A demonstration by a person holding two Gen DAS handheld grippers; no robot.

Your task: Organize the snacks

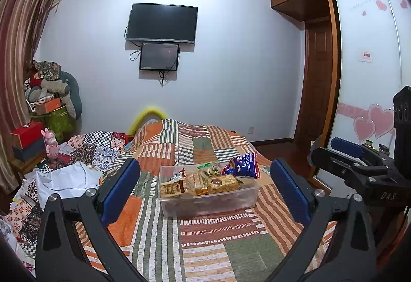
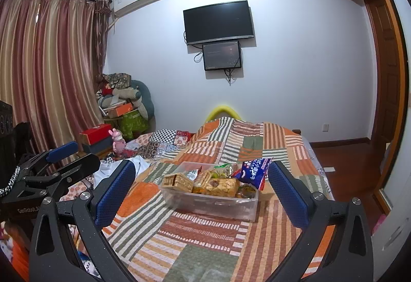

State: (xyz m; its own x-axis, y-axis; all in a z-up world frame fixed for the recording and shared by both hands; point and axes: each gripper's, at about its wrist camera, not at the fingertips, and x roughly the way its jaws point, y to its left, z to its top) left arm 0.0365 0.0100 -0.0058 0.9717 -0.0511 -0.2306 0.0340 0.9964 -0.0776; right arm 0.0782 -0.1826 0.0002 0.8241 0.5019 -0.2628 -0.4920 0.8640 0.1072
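A clear plastic bin (image 1: 246, 198) (image 2: 218, 207) sits on the striped patchwork bedspread (image 1: 205, 243) (image 2: 205, 243). It holds several snack packs, among them a cracker box (image 1: 170, 189) (image 2: 177, 181), a nut bar pack (image 1: 223, 183) (image 2: 222, 187) and a blue bag (image 1: 242, 165) (image 2: 254, 170) leaning on its far right rim. My left gripper (image 1: 205, 189) is open and empty, raised in front of the bin. My right gripper (image 2: 203, 189) is open and empty, also in front of the bin. Each gripper shows at the side of the other's view: the right one (image 1: 354, 153), the left one (image 2: 69, 156).
A pile of cloth and white paper (image 1: 66, 179) lies left of the bedspread. A pink toy (image 1: 51, 144) and a red box (image 1: 25, 133) stand at the bed's left. A wardrobe (image 1: 367, 63) and wooden floor (image 2: 344, 156) are to the right.
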